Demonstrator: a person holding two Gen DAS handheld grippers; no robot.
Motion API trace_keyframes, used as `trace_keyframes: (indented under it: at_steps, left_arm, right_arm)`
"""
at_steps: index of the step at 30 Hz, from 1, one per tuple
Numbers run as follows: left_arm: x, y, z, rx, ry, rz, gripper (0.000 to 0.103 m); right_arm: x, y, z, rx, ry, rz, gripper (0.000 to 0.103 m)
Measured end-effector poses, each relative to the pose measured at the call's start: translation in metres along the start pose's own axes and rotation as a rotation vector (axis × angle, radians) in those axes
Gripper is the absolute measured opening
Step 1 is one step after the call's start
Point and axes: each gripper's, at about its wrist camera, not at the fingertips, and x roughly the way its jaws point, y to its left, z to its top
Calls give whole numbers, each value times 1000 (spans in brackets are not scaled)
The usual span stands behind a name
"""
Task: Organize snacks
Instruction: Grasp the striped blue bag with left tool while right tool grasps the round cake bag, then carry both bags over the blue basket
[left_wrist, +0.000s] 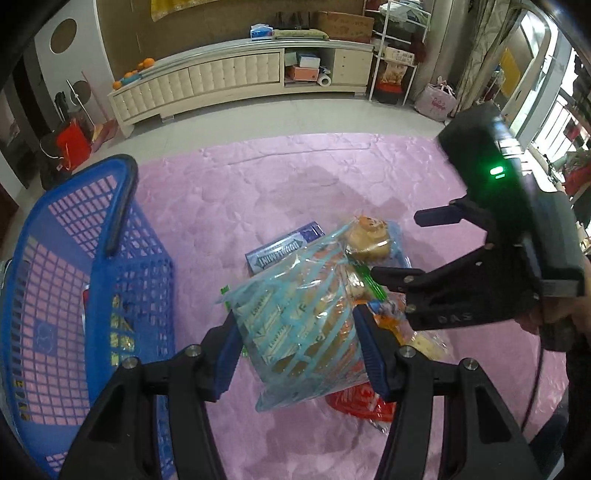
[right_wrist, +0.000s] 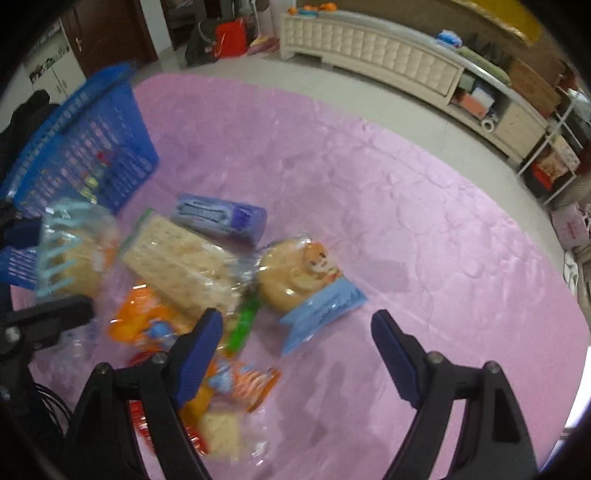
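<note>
My left gripper is shut on a clear snack bag with light-blue stripes, held above the pink mat; the bag also shows in the right wrist view. My right gripper is open and empty, hovering over the snack pile; it shows in the left wrist view. On the mat lie a cracker pack, a blue-purple packet, a bun in a blue-ended wrapper, orange packets and a red packet. A blue basket stands at the left with a few items inside.
The pink mat covers the floor. A long cream cabinet runs along the far wall. A white rack and a pink bag stand at the right. A red bag is at the left.
</note>
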Motion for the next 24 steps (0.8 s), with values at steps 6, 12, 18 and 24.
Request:
trace_keyframes:
  at_steps: [6, 12, 18, 24]
  left_arm:
    - [17, -5, 4, 15, 23, 19, 56]
    - [20, -6, 0, 0, 24, 16, 56]
    - [-3, -3, -6, -8, -8, 11, 56]
    - [-43, -8, -18, 7, -82, 0, 55]
  right_arm:
    - [21, -11, 9, -41, 0, 74, 86]
    - [9, 0, 1, -95, -53, 74, 60]
    - [-22, 17, -22, -63, -115, 73, 59]
    - [-80, 43, -42, -48, -173, 29, 59]
